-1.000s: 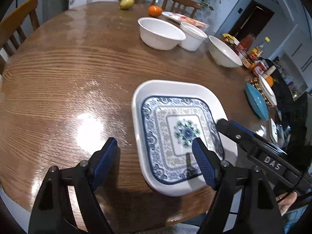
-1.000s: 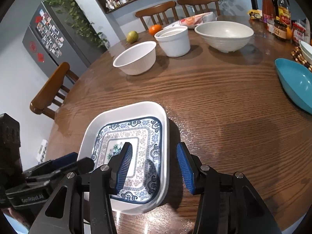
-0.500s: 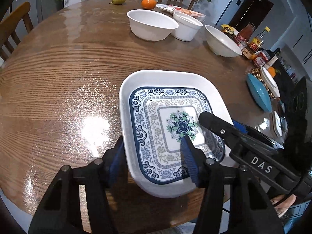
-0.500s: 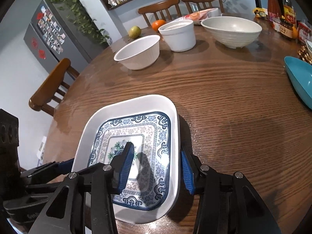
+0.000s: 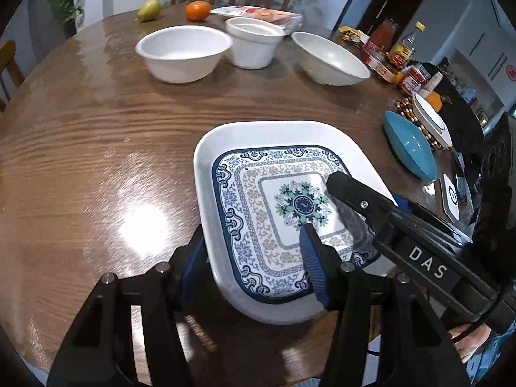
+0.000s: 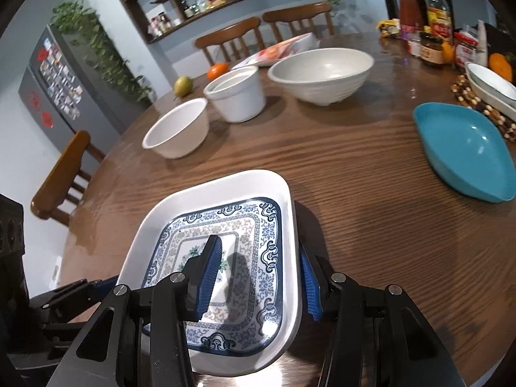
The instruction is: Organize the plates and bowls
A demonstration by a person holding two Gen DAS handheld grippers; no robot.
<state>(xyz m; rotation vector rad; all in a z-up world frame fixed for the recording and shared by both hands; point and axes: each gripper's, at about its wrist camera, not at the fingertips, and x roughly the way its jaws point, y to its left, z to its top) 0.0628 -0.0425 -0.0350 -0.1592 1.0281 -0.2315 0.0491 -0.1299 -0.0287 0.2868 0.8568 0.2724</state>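
Fingers clamped from both sides: the left gripper [image 5: 254, 258], jaws just narrowed, pinches the plate's [image 5: 277, 135] near-left rim at lower centre of its view. The right gripper [image 6: 261, 277] grips the plate [image 6: 225, 190] by its right rim, lower centre. Three white bowls [image 6: 319, 67] line the upper table [image 6: 354, 187]; a teal dish [image 6: 464, 148] sits right.

Lower left of the left wrist view, the left gripper's [image 5: 254, 258] outer pad [image 5: 193, 267] tucks behind the plate [image 5: 206, 167] rim; far right, jar labels [image 5: 395, 61] too small to read; a hand [image 5: 467, 338] cut off at lower right.
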